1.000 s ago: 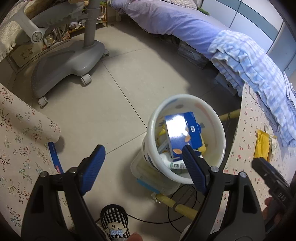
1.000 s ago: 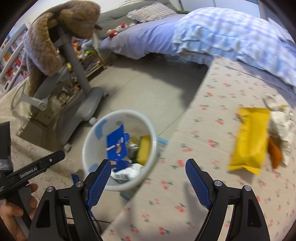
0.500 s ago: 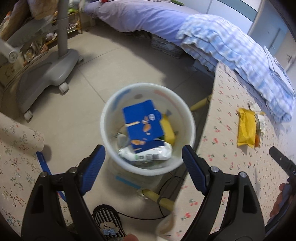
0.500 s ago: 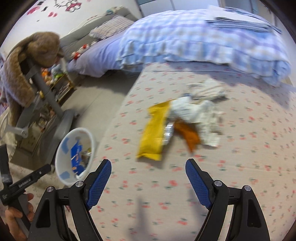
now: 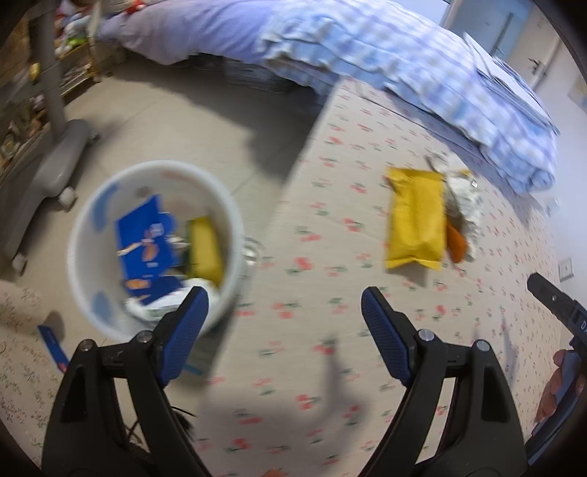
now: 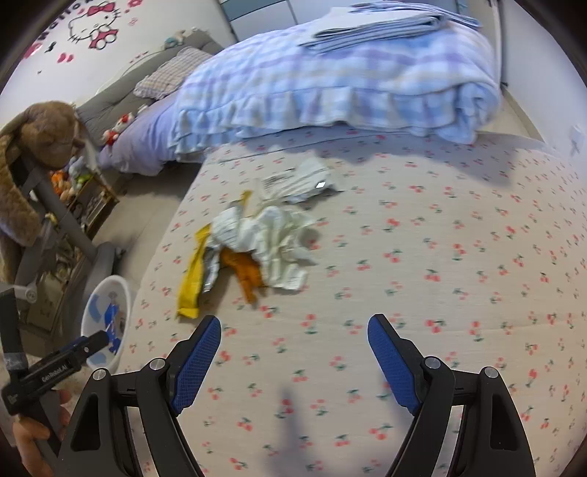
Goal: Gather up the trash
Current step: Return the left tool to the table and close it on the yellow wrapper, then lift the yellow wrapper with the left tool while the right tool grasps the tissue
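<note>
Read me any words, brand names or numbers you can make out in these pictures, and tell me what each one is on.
"GenRobot.AI": white print on the left gripper, seen from the right wrist camera.
"D": a cut-off white letter on the right gripper at the picture's edge.
Wall sticker of a cartoon cat: pink lettering beside it, cut off, unreadable.
Blue box in the trash bin: print blurred.
White wrapper on the cherry-print sheet: barcode-like label, too blurred.

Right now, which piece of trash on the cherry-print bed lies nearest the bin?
The yellow wrapper. It lies at the bin side of the pile, while the orange scrap and the crumpled white paper sit beyond it, farther onto the bed.
</note>
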The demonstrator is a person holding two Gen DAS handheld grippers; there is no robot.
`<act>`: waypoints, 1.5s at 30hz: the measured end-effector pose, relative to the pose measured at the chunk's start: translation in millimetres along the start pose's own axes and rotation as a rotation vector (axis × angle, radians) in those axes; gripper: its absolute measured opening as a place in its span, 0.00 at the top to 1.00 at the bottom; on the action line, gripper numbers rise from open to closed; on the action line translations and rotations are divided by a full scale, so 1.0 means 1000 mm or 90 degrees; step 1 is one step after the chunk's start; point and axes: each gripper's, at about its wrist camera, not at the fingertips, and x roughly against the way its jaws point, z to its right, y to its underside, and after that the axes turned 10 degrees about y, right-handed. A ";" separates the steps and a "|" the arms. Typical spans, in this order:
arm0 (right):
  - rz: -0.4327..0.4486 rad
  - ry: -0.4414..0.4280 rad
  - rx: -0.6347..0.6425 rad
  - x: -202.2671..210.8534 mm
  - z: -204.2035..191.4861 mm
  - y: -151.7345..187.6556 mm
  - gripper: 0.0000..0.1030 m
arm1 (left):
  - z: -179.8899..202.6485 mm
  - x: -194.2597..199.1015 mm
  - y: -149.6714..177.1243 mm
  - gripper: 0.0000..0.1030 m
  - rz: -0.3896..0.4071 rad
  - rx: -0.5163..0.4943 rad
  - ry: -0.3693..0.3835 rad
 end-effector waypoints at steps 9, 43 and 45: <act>-0.009 0.012 -0.040 -0.005 0.040 -0.004 0.19 | 0.054 -0.039 -0.009 0.17 -0.002 -0.049 0.078; -0.015 0.017 -0.019 -0.028 0.039 -0.025 0.19 | 0.070 -0.054 -0.020 0.75 0.045 -0.090 0.073; -0.014 0.010 -0.019 -0.031 0.032 -0.028 0.19 | 0.065 -0.048 -0.019 0.75 0.048 -0.086 0.078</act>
